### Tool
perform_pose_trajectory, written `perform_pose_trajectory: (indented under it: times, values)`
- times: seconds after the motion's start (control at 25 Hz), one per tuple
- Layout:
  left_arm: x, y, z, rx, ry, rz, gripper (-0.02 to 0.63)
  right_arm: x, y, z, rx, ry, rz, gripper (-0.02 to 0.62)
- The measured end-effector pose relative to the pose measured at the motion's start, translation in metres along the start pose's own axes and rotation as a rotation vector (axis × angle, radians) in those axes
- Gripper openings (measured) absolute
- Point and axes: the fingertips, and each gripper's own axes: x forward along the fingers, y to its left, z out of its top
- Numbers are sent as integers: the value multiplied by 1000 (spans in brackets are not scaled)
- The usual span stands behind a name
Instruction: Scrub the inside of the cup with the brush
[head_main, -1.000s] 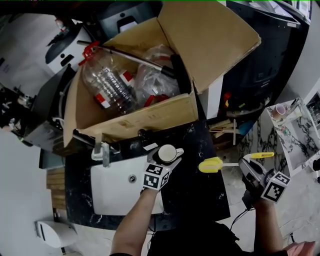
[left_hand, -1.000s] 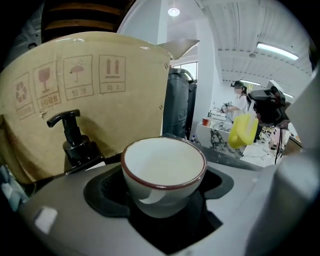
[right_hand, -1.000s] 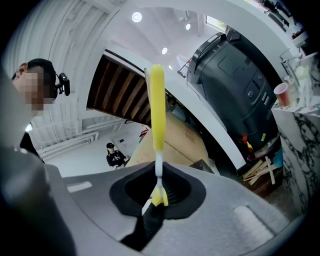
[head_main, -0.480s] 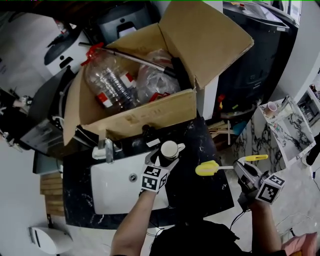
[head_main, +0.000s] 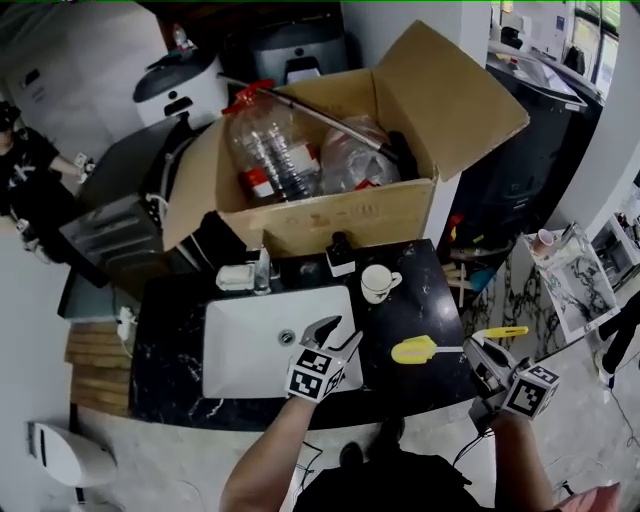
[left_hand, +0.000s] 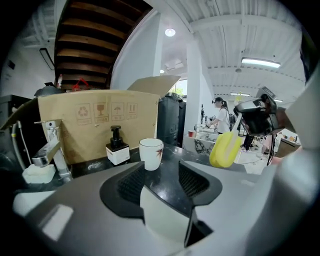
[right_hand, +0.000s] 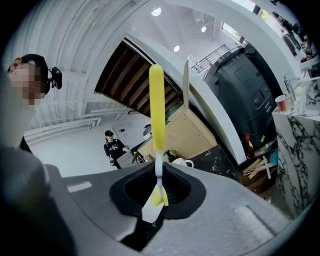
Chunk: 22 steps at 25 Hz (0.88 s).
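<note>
Left tongs (head_main: 338, 335) have just half-closed on nothing, so the brush (head_main: 415, 350) clamped in the right tongs (head_main: 480, 353) could topple the unheld cup (head_main: 378, 283).

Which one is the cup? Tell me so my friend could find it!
Look for the big open cardboard box behind the black countertop. In front of the box, right of the white sink, stands the cup. It is a white mug with a handle, while the soap bottle next to it is boxy with a black pump.
</note>
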Motion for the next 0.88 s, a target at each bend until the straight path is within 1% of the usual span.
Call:
perform_pose_trajectory:
  times: [0.12,0.24,0.44,0.56,0.6,0.64,0.68,0.76,0.8,0.88]
  values:
    - [-27,-5,-4,8,-24,3,200,-5,22,-10,-32,-5,-1,34]
    - [-48,-8,-7,-7,-44,11,176,-16,39,-21,-57,0,-22,34]
    - [-70,-11,-9,-51,-77,14,139,-36,58,-31,-94,24,-61,34]
    - [-79,-19,-5,-99,-101,-11,132,-47,64,-28,-123,30,-74,34]
    - [-82,-24,-1,-104,-113,-21,132,-50,66,-26,-132,29,-75,34]
    - [-87,-28,3,-98,-130,-26,127,-51,67,-25,-141,26,-76,34]
    - [-92,-32,9,-84,-153,-24,106,-52,67,-24,-150,23,-75,34]
    - [-103,-38,22,-62,-206,-6,17,-51,69,-20,-169,27,-65,34]
    - [-107,-41,27,-58,-221,-1,17,-50,70,-18,-181,30,-55,34]
    - [-109,-51,33,-49,-216,-13,18,-50,71,-11,-210,30,-31,34]
